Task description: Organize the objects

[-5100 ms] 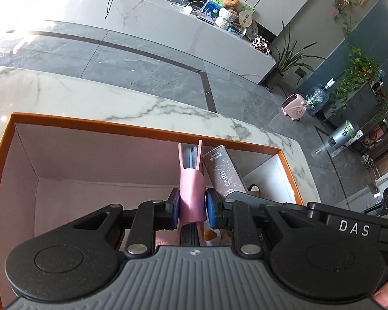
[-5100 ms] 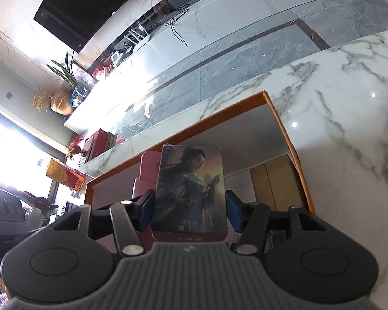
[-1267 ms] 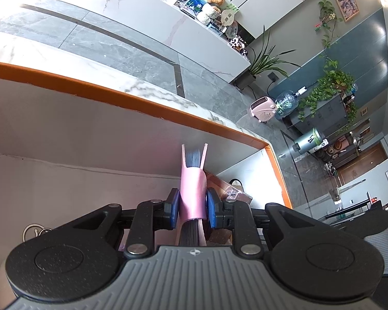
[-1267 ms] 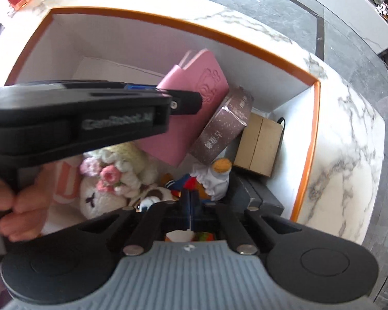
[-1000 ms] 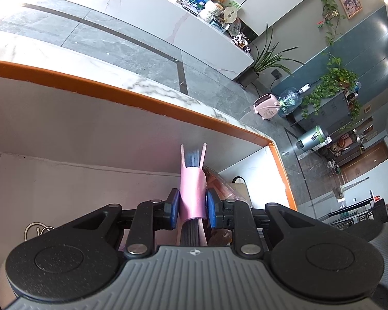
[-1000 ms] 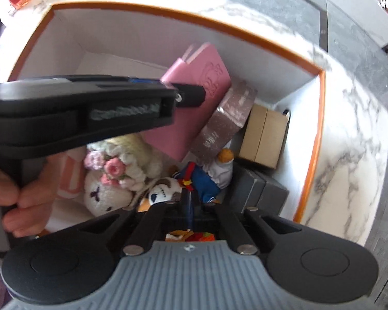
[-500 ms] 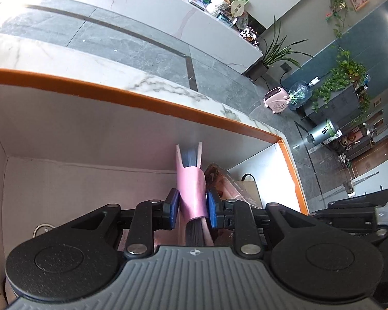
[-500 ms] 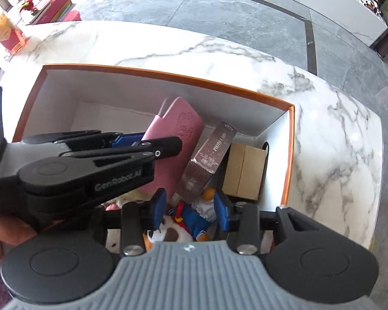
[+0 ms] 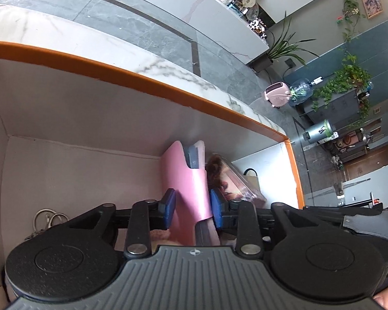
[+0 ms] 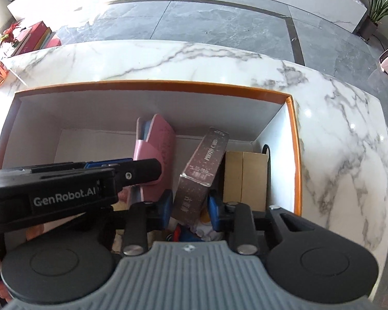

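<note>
Left wrist view: I am at the stand-it-up step of the tidying. My left tool (image 9: 192, 204) straddles the pink notebook (image 9: 186, 175), which stands on end inside the orange-rimmed storage box (image 9: 142, 82), spine toward me and grey page edges showing at its far top. The jaws have just been opening. The right pad looks against the cover, the left pad shows a sliver of gap, so I judge the notebook let go and leaning on its own. Just to its right lies the photo card box (image 9: 230, 186), its printed portrait face tilted toward the notebook. A bunch of key rings (image 9: 46, 219) sits on the storage box floor at near left. The storage box rests on the marble worktop (image 9: 168, 64).

Right wrist view: my right tool (image 10: 190, 205) points steeply down over the near end of the photo card box, a long maroon speckled carton with white lettering that leans with its far end up. It stands between the notebook on the left and a plain brown carton (image 10: 245, 173) on the right. The jaws have just been closing with that near end between them. The pads sit at its sides, but I cannot tell if they bite yet. A plush toy (image 10: 191, 232) lies underneath.

Next, I think, comes a firm pinch, then tipping the photo card box upright beside the notebook without knocking the notebook over.
</note>
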The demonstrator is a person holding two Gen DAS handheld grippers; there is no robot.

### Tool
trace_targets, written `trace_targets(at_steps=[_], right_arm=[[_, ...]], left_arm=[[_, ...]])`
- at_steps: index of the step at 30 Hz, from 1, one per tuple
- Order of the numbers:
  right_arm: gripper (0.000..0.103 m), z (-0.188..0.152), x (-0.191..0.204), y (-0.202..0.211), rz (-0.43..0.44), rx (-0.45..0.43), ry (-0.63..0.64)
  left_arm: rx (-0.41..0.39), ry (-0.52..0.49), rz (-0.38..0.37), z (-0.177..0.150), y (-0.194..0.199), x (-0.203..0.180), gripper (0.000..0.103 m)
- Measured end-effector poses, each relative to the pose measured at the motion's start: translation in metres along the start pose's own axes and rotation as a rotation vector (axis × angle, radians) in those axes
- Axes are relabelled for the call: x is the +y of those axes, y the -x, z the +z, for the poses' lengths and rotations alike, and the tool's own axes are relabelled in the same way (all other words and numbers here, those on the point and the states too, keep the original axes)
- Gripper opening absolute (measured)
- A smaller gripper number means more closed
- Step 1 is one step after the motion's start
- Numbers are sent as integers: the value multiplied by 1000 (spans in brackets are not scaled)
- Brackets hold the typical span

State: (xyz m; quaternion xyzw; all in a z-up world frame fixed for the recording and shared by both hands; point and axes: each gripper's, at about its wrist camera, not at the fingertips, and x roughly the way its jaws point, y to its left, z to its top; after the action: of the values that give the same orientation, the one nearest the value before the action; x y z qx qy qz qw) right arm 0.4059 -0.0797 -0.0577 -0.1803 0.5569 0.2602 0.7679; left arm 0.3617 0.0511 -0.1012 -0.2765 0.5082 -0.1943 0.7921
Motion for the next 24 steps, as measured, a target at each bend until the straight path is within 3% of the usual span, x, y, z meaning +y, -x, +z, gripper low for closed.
trace_targets(at_steps=[5, 9, 12, 14, 21, 24], right_arm=[[28, -3, 3, 9, 97, 7, 7], [28, -7, 5, 10, 101, -4, 28], [26, -9, 2, 1, 98, 37, 10], [25, -10, -6, -7, 125, 61, -56], [26, -14, -43, -7, 343, 70, -374], [26, -21, -50, -11, 408, 74, -436]], left_arm=[[-11, 4, -16, 0, -1, 4, 29], [-6, 14, -23, 1, -1, 6, 29], [-8, -5, -7, 1, 0, 3, 28], [-10, -15, 1, 0, 1, 2, 28], [11, -39, 16, 7, 9, 4, 27], [18, -52, 26, 7, 10, 5, 27]])
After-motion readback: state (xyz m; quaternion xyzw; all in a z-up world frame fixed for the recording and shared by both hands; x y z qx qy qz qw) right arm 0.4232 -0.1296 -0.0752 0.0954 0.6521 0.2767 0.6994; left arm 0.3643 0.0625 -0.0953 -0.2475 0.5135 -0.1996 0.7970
